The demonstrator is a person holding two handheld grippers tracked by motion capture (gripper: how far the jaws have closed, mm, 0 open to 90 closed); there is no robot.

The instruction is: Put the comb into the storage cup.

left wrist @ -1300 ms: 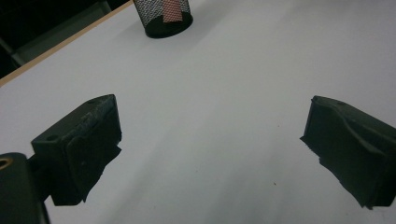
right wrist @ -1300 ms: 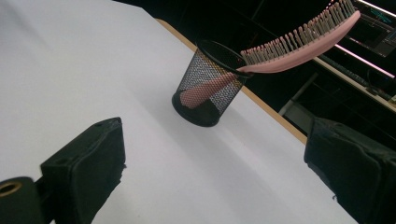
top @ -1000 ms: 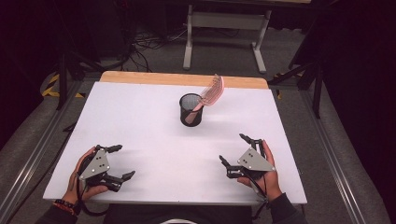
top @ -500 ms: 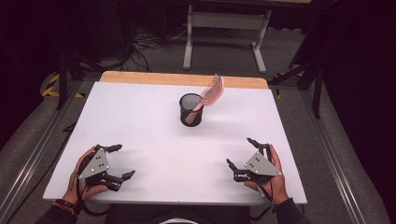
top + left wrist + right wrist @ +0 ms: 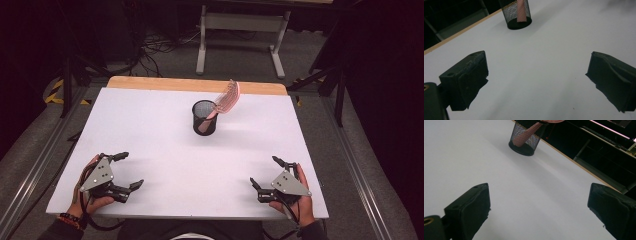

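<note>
At the near edge of the surface (image 5: pixel 150 130): both grippers parked, nothing held.
Your left gripper (image 5: pixel 122 171) & right gripper (image 5: pixel 264 172) both have fingers spread wide, empty, well apart from the work. Pink comb (image 5: pixel 227 99) stands tilted in the black mesh cup (image 5: pixel 204 118) toward the far side, handle down inside. Looks like the drop-in is done; nothing left but to pull back, as far as I can judge.

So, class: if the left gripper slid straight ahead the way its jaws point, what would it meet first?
The left gripper would cross bare table; the mesh cup sits left of its line, so it probably passes by.
</note>
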